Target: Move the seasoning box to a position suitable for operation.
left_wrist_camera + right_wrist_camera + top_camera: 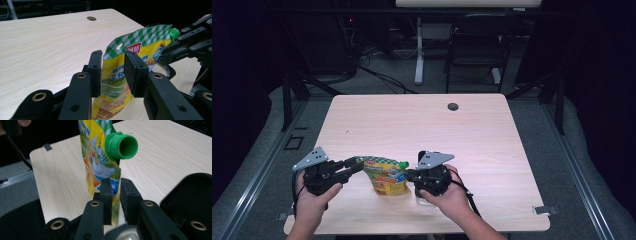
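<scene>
A yellow spouted pouch (387, 178) stands near the counter (422, 125) edge at 6 o'clock. The left gripper (113, 71) has its jaws partly apart around the pouch's top edge. The right gripper (115, 198) has its jaws slightly parted astride the pouch's side seam, below the green spout (121, 146).

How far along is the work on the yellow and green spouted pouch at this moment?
Done: the yellow and green plastic stand-up pouch stands upright on the pale wooden table, its green spout uncapped. In hand: the left gripper brackets its edge; the right gripper has the opposite edge between its pads. What is left cannot be told.
</scene>
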`<state>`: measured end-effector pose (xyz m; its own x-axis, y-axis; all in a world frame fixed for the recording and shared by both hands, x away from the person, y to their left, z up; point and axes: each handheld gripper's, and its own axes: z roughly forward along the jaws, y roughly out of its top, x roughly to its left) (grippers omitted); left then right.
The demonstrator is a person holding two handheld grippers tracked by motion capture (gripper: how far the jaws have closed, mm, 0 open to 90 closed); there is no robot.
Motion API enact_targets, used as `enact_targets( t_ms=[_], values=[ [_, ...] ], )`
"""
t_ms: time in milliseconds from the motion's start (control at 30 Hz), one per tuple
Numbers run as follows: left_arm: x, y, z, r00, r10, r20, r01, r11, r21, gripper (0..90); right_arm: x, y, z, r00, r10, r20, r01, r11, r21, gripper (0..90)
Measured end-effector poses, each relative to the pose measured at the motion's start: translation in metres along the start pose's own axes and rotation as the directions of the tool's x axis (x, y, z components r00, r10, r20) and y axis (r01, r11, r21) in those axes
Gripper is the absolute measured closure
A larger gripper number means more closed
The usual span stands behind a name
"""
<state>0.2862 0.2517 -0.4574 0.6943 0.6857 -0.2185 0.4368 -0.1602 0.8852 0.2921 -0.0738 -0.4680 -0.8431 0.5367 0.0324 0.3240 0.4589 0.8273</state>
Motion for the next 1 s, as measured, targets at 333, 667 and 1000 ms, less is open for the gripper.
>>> enact_targets(
  t_ms=[333,667,1000],
  values=[
    [-0.001,0.002,-0.011,0.9998,-0.011,-0.017,0.011,0.9998,-0.015,64.6,-0.011,0.027,-0.039,0.9992,-0.005,-0.039,0.006,0.999,0.038,66.9],
    [0.003,-0.001,-0.015,0.9993,-0.021,-0.031,0.021,0.9998,0.006,63.0,-0.020,0.062,-0.049,0.9984,-0.035,-0.045,0.039,0.996,0.078,64.0],
    [0.011,-0.001,-0.024,0.9983,-0.036,-0.046,0.036,0.9993,-0.007,62.6,-0.010,0.096,-0.025,0.9924,-0.099,-0.073,0.103,0.993,0.055,64.8]
  ],
)
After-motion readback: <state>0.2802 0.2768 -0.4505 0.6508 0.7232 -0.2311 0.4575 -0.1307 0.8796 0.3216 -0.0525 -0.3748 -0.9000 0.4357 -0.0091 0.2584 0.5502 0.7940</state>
